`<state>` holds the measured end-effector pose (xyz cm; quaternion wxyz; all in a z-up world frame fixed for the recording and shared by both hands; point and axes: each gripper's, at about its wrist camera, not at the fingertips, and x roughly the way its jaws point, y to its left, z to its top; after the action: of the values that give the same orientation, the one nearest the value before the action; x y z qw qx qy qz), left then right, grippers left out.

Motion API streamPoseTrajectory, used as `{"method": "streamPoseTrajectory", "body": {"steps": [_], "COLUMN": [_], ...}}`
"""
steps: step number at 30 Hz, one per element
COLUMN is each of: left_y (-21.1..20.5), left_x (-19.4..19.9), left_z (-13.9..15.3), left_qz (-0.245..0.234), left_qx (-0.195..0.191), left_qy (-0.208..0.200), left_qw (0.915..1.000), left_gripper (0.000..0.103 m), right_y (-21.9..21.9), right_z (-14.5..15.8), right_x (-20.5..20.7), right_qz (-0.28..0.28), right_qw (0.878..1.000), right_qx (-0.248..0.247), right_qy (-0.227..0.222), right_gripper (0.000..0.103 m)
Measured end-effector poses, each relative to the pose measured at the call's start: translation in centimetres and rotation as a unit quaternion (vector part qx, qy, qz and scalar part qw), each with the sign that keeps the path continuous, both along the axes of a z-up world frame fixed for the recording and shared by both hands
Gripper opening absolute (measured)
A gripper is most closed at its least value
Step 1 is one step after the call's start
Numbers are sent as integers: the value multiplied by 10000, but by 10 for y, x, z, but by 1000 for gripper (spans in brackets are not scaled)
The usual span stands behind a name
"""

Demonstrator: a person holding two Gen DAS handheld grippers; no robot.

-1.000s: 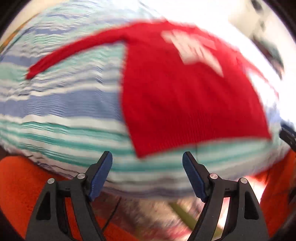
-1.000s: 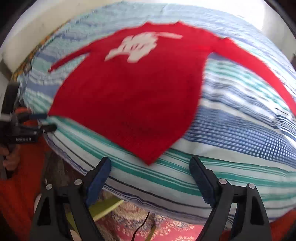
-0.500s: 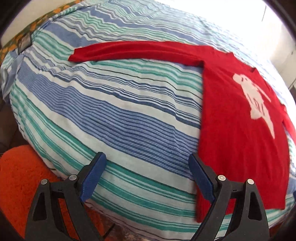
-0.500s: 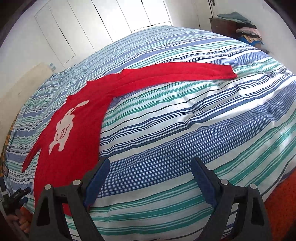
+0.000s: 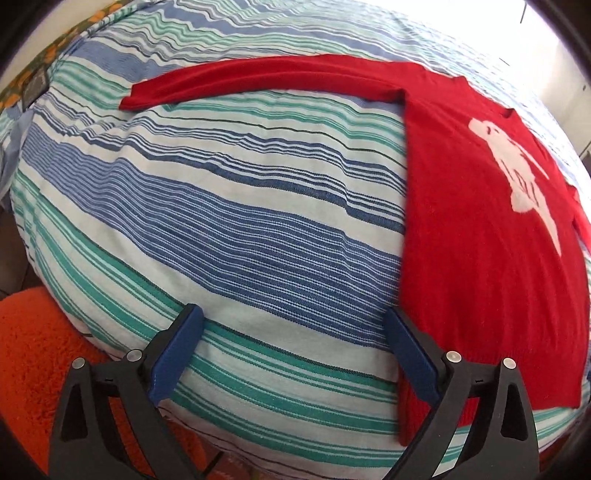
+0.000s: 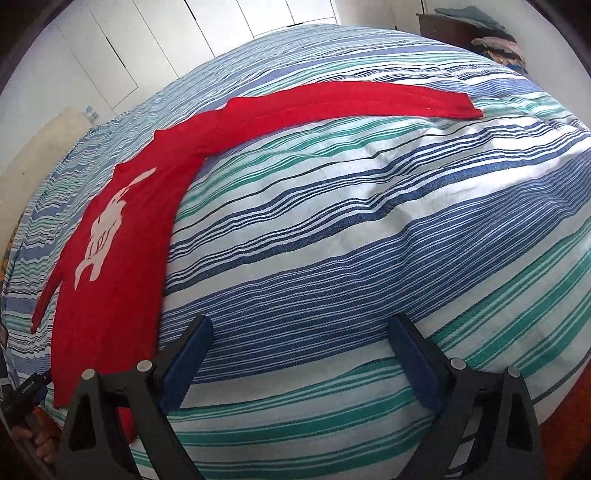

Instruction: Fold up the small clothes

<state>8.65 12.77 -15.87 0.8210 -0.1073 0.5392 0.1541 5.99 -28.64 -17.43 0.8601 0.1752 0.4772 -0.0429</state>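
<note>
A red long-sleeved sweater [image 5: 480,236] with a white animal print lies flat on a striped bed, sleeves spread out. In the left wrist view its body is at the right and one sleeve [image 5: 258,79] stretches left. My left gripper [image 5: 295,350] is open and empty above the bedspread, just left of the sweater's hem. In the right wrist view the sweater [image 6: 118,251] is at the left and its other sleeve [image 6: 351,101] reaches right. My right gripper [image 6: 299,354] is open and empty over the bed, right of the sweater's body.
The bedspread [image 5: 221,221] has blue, green and white stripes. An orange rug [image 5: 33,350] lies on the floor by the bed's near edge. White wardrobe doors [image 6: 147,40] stand behind the bed. A dresser with piled clothes [image 6: 480,33] is at the far right.
Both grippers have swung outward from the sweater's hem toward its two sides and moved closer over the bed. The sweater lies unmoved. Both grippers stay open.
</note>
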Motion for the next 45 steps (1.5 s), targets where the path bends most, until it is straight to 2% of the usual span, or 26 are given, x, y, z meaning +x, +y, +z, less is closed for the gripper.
{"method": "streamPoseTrajectory", "body": {"steps": [13, 45], "left_y": [2, -4], "left_x": [-1, 2], "left_z": [-1, -3], "left_qz": [57, 19], "left_qx": [-107, 44], "left_qy": [75, 191], "left_qw": [9999, 9998], "left_gripper": [99, 101], "right_y": [0, 3], "right_z": [0, -2], "right_x": [-2, 0], "right_qz": [17, 57], "right_qw": [10000, 9999], "right_qx": [-25, -113], "right_qy": [6, 38], "right_gripper": [95, 95]}}
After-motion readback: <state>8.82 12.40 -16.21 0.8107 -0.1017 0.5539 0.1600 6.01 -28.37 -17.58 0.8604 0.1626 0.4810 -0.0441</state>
